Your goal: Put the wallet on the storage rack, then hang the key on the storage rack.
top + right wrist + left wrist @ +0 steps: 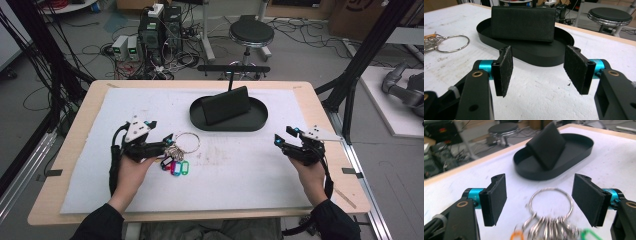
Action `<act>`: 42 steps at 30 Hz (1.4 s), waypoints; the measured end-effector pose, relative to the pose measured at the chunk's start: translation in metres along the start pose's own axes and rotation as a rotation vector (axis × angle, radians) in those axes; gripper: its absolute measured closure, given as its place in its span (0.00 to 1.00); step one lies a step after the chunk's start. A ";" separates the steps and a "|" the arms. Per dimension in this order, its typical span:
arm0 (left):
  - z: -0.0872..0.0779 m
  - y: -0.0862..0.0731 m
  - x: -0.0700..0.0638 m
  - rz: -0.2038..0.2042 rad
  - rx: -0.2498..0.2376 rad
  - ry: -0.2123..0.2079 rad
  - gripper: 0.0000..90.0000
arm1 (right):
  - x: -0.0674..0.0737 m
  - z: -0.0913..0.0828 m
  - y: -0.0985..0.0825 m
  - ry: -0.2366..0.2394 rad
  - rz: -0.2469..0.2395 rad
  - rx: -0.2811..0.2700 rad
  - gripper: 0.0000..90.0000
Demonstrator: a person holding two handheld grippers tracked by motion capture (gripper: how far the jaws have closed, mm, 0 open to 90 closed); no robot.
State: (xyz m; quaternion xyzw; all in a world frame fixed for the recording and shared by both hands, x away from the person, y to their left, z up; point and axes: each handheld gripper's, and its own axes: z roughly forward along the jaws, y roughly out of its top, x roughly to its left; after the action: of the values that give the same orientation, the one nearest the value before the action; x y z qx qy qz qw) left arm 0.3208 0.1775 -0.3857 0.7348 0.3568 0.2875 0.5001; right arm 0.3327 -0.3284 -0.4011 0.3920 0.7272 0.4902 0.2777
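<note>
Lying ring-end toward the tray [197, 120], the key bunch [177, 152] sits between open left gripper [169, 140] jaws.

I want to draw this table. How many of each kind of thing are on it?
Black oval tray: 1
Black wallet leaning in the tray: 1
Big key ring with coloured tags: 1
Hand-held grippers, left and right: 2
Total: 5

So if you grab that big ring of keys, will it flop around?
Probably. The key ring itself looks like stiff wire, but the keys and coloured tags hang loose on it, so they would likely dangle and swing. Thin metal may slip between flat pads.
</note>
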 end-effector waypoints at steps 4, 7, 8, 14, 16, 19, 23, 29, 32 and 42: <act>-0.012 -0.012 0.008 -0.041 -0.022 0.012 0.31 | -0.001 -0.004 -0.003 -0.013 -0.006 -0.002 0.46; -0.013 -0.024 0.018 -0.063 -0.024 -0.003 0.31 | -0.005 -0.009 -0.004 -0.026 0.010 -0.008 0.46; -0.012 -0.026 0.019 -0.069 -0.021 -0.011 0.31 | -0.006 -0.009 -0.005 -0.029 0.012 -0.010 0.46; -0.007 -0.028 0.022 -0.119 -0.034 -0.103 0.27 | -0.009 -0.011 -0.007 -0.039 0.010 -0.002 0.46; -0.005 -0.027 0.019 -0.098 -0.033 -0.107 0.27 | -0.009 -0.011 -0.008 -0.035 0.005 0.002 0.46; -0.004 -0.026 0.016 -0.060 -0.025 -0.102 0.27 | -0.010 -0.011 -0.009 -0.037 0.005 0.004 0.46; -0.001 -0.025 0.017 -0.083 -0.023 -0.089 0.28 | -0.010 -0.013 -0.010 -0.035 -0.002 0.005 0.46; 0.009 -0.023 0.021 -0.078 -0.005 -0.109 0.36 | -0.010 -0.012 -0.011 -0.034 -0.006 0.009 0.46; 0.025 -0.022 0.023 -0.100 0.013 -0.132 0.39 | -0.009 -0.011 -0.011 -0.033 -0.004 0.011 0.46; 0.052 -0.009 0.024 -0.082 0.054 -0.165 0.59 | -0.010 -0.012 -0.011 -0.038 -0.004 0.009 0.46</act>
State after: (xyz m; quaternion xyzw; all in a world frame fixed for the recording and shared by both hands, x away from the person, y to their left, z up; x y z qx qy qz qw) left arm 0.3733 0.1718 -0.4104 0.7539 0.3518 0.1956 0.5193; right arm 0.3254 -0.3453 -0.4066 0.4011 0.7248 0.4790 0.2905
